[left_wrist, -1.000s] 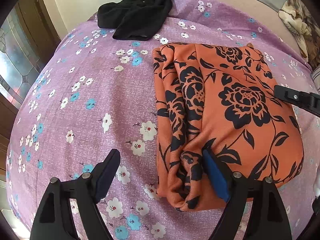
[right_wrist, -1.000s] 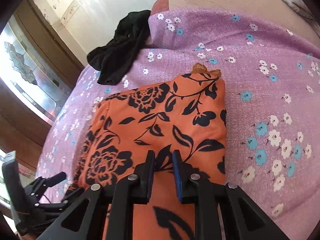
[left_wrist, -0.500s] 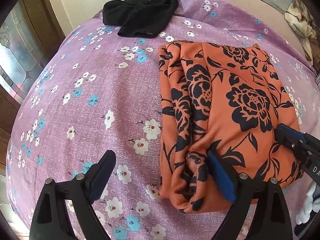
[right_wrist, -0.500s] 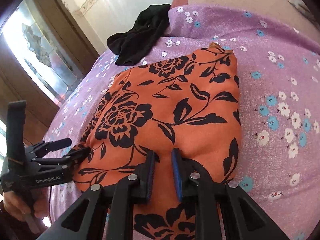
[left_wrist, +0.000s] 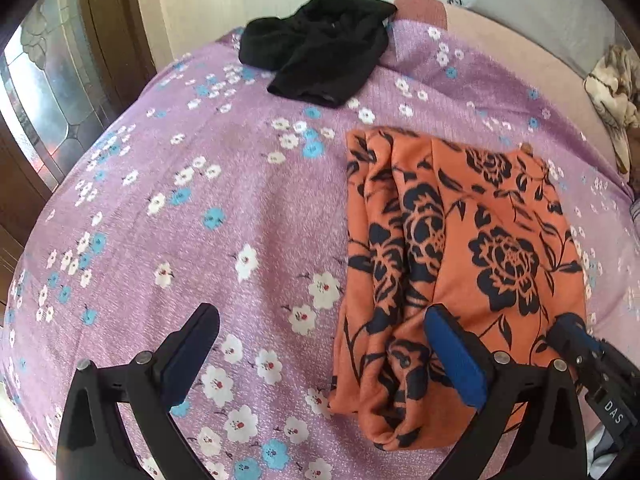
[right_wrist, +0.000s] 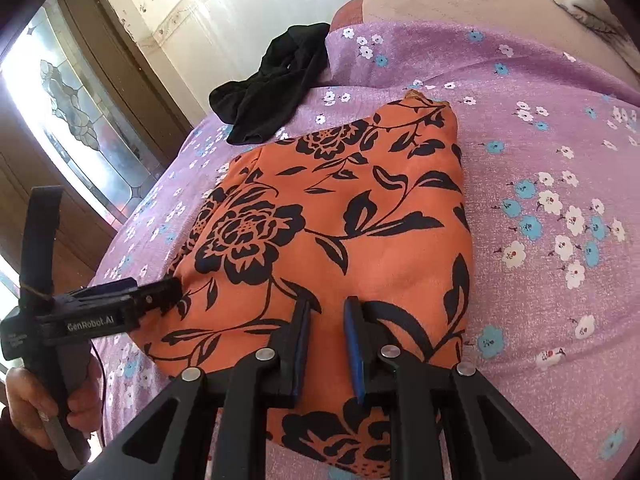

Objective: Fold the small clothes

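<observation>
So the orange floral garment (left_wrist: 460, 240) is lying folded on the bed's purple flowered sheet (left_wrist: 200, 220), with a black garment (left_wrist: 320, 44) bunched up near the far edge, well apart from it. From the left wrist view the left tool (left_wrist: 320, 344) is spread really wide and its jaws are opening, one finger over bare sheet and the blue-padded one over the near left part of the orange piece, nothing pinched between them. That view also catches a crumpled beige cloth (left_wrist: 612, 92) off at the far right, which the other camera barely shows. The right wrist view gives you the right tool (right_wrist: 328, 344) with its jaws narrow, a small gap between the blue pads, sitting over the near edge of the orange fabric; I can't tell if any cloth is actually nipped. Only this view shows a hand (right_wrist: 44, 404) gripping the left tool's handle, plus the stained glass window (right_wrist: 68, 120) more clearly.
</observation>
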A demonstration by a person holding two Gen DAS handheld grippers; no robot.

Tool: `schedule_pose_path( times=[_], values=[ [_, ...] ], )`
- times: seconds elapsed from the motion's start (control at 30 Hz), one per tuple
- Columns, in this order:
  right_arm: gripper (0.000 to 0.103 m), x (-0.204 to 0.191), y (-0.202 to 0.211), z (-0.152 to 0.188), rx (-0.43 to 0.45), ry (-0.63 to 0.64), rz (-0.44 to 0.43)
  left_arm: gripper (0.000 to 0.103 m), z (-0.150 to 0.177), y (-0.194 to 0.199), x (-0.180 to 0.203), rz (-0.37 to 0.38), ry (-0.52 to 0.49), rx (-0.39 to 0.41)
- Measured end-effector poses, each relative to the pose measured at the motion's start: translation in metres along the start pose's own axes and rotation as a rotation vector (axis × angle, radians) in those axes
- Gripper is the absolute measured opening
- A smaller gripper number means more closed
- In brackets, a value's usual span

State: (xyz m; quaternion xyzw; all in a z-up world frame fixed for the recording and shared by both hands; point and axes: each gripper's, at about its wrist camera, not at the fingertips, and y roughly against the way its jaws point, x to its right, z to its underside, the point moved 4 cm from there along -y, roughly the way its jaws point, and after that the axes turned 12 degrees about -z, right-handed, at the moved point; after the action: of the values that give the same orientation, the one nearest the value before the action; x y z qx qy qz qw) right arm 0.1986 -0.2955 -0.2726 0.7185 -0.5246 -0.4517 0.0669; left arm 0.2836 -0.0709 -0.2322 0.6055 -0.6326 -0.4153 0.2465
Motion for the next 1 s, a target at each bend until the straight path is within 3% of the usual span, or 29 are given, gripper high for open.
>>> schedule_pose_path(
  times=[0.13,0.27,0.4,0.5,0.63,0.73,0.83,0.87,0.93,0.97,1.0],
  values=[
    [0.021,-0.001,0.017,-0.002,-0.022,-0.018,-0.03,0.103,-0.005,-0.006,-0.011,0.01,0.051,-0.023],
    [0.022,-0.018,0.032,-0.006,-0.03,0.056,-0.017,0.103,-0.005,-0.021,-0.017,-0.057,0.084,-0.056],
    [0.023,-0.018,0.013,0.018,-0.099,0.068,-0.025,0.103,0.005,-0.034,-0.008,-0.085,0.04,-0.106],
    [0.023,-0.01,0.012,0.017,-0.081,0.023,-0.07,0.103,0.005,-0.031,-0.009,-0.09,0.03,-0.094],
    [0.022,-0.01,0.021,0.005,-0.103,0.003,-0.078,0.103,0.001,-0.029,-0.017,-0.06,0.07,-0.103],
    [0.022,-0.009,0.034,-0.005,-0.088,-0.007,-0.068,0.103,-0.005,-0.019,-0.02,-0.039,0.1,-0.062],
    [0.022,0.008,0.051,-0.018,-0.031,-0.096,-0.092,0.103,-0.011,-0.009,-0.022,0.057,0.142,-0.032],
    [0.026,0.017,0.057,-0.021,-0.013,-0.136,-0.104,0.103,-0.012,-0.009,-0.021,0.102,0.157,-0.038],
    [0.045,0.035,0.063,-0.026,0.013,-0.214,-0.133,0.103,-0.012,-0.012,-0.02,0.175,0.183,-0.065],
    [0.073,0.044,0.067,-0.027,0.036,-0.252,-0.151,0.103,-0.012,-0.015,-0.018,0.194,0.19,-0.081],
    [0.082,0.053,0.069,-0.027,0.06,-0.285,-0.166,0.103,-0.011,-0.018,-0.016,0.205,0.193,-0.097]
  ],
)
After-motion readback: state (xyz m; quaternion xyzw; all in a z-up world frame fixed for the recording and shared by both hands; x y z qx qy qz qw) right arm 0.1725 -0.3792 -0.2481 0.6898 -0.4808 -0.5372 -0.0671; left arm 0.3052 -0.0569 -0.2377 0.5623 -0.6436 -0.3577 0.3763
